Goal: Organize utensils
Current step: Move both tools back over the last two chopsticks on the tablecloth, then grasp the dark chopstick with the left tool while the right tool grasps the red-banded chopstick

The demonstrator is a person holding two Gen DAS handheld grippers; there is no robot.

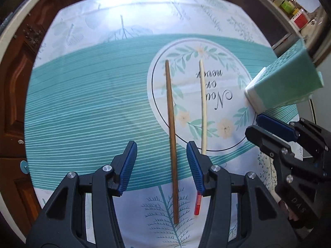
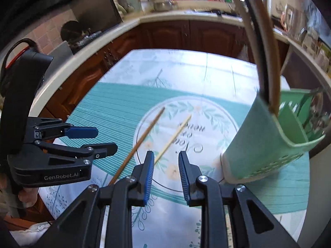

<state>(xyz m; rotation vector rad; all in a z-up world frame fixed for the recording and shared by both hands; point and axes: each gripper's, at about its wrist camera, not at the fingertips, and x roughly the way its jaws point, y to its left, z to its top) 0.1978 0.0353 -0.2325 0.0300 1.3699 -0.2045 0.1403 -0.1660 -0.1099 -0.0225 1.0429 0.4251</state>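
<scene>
Now both grippers, left gripper and right gripper, gape above brown chopstick.

A table is covered by a smooth plastic cloth with green stripes, leaf pictures and a white circle with flowers. Past its far side stand dark brown wooden cupboards under a long, curved cream countertop, and pink wall tiles show far left. Bright daylight shines on the cloth, and bottles and jars crowd a shelf at far right.
</scene>
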